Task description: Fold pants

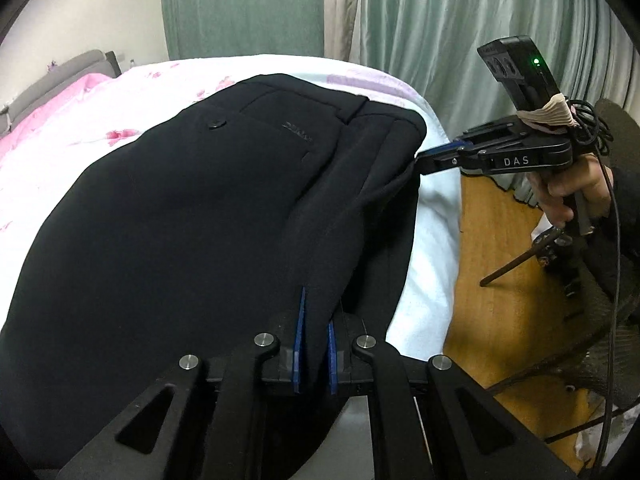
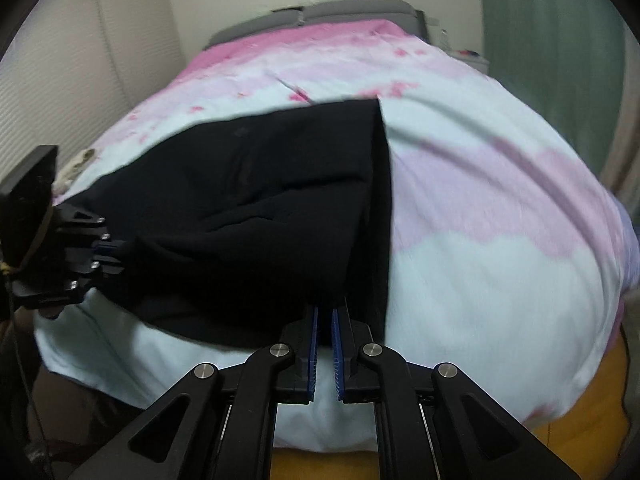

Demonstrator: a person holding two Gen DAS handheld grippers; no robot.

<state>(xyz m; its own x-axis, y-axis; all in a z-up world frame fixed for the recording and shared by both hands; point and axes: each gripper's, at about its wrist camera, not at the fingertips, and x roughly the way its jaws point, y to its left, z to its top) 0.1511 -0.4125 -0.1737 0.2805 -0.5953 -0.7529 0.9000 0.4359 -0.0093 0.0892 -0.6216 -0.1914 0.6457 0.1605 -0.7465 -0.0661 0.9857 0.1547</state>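
Both grippers, left (image 1: 316, 344) and right (image 2: 325, 344), pinch black pants (image 1: 192, 208) on bed (image 2: 500, 220); thin grip, near edge may slip.

Black pants (image 1: 192, 200) lay on a white bedspread (image 2: 480, 240) blotched pink and lilac — green curtains (image 1: 248, 4) behind, grippers black with blue pads (image 1: 298, 344).

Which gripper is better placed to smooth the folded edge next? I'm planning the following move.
Neither clearly: both are clamped on the black pants. The left gripper pinches the near fold, the right gripper the other corner by the bed edge. Probably the right, once it lets go.
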